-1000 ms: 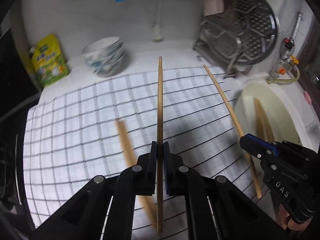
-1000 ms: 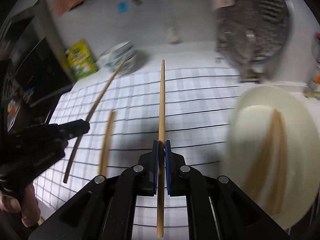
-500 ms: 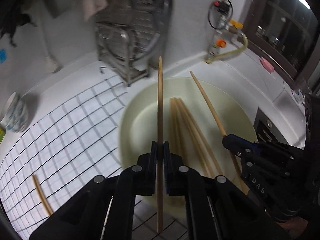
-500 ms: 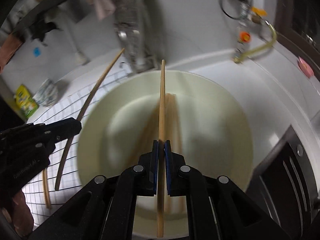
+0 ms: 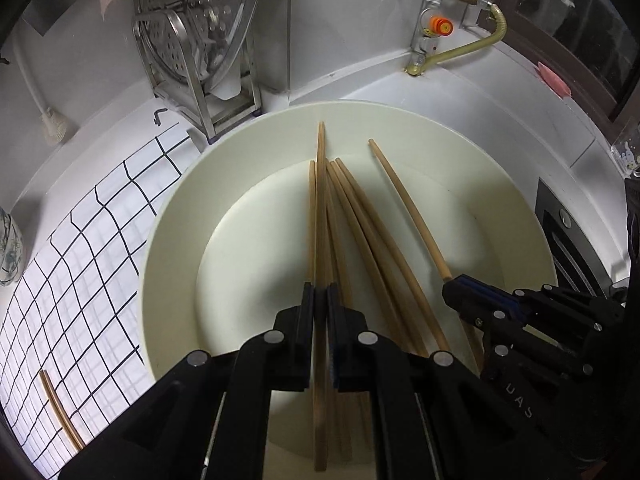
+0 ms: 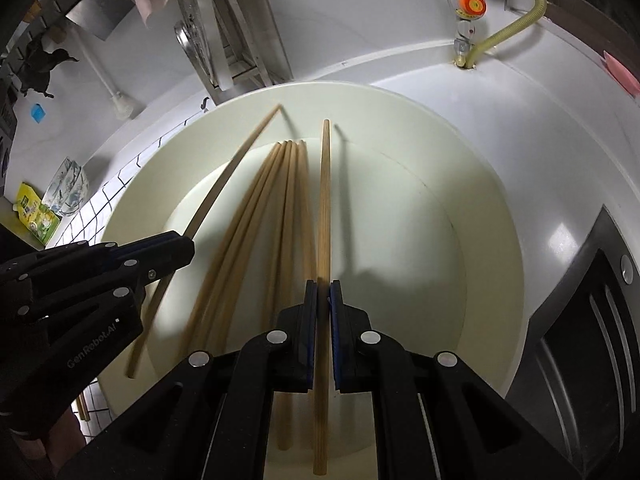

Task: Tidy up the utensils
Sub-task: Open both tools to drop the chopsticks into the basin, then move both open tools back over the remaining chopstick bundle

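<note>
**Two chopsticks held over the plate**

The left gripper (image 5: 320,304) has its jaws clamped on one chopstick (image 5: 320,208), which runs forward over a cream plate (image 5: 168,248). The right gripper (image 6: 323,300) pinches a second chopstick (image 6: 325,200) the same way, also above the plate (image 6: 480,208). A bundle of loose chopsticks (image 5: 360,240) lies in the plate's well, between the two held sticks. One more stick (image 5: 60,412) lies apart on a checked cloth (image 5: 80,260) on the white worktop (image 5: 460,92).

White lettering on the left gripper's side reads "GenRobot.AI"; the right gripper's side shows letters that look like "DAS", seen upside down.

Behind the plate stands a steel rack (image 5: 200,80), with a patterned bowl (image 6: 68,188) and a yellow-green pouch (image 6: 36,212) farther off; the pouch's print is too small to read.
</note>
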`<state>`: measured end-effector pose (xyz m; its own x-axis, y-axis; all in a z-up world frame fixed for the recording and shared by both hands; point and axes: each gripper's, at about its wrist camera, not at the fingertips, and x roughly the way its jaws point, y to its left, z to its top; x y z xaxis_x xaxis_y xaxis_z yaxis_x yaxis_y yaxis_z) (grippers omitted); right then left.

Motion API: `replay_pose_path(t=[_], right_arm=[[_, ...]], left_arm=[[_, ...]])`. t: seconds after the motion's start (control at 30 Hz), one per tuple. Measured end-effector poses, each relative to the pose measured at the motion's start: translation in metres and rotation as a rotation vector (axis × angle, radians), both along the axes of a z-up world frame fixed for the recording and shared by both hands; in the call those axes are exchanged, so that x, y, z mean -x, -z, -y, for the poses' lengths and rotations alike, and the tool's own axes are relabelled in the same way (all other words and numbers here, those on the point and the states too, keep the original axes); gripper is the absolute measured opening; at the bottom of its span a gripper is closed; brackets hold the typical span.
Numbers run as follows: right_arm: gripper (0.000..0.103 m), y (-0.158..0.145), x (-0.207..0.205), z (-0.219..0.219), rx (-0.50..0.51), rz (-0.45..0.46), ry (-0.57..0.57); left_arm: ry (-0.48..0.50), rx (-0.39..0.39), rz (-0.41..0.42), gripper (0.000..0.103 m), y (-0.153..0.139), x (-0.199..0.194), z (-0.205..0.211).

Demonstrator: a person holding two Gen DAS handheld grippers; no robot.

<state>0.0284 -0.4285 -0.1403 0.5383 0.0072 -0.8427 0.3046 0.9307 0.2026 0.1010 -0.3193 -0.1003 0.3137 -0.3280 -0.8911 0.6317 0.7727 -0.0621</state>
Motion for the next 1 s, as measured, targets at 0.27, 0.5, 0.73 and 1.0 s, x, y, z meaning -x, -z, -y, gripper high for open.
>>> replay_pose_path(t=[0.27, 0.5, 0.73, 1.0], right_arm=[[0.013, -0.007, 0.005, 0.006, 0.002, 0.025, 0.022], [0.013, -0.018, 0.008, -0.003, 0.015, 0.046, 0.012], [0.016, -0.032, 0.009, -0.025, 0.028, 0.064, -0.012], [0.027, -0.044, 0.005, -0.07, 0.028, 0.078, -0.079]], left_arm=[[-0.022, 0.012, 0.029, 0.035, -0.008, -0.001, -0.007], [-0.036, 0.032, 0.049, 0.035, -0.023, 0.002, -0.021], [-0.076, 0.048, 0.074, 0.04, -0.039, 0.004, -0.052], [-0.163, 0.044, 0.085, 0.044, -0.052, 0.003, -0.108]])
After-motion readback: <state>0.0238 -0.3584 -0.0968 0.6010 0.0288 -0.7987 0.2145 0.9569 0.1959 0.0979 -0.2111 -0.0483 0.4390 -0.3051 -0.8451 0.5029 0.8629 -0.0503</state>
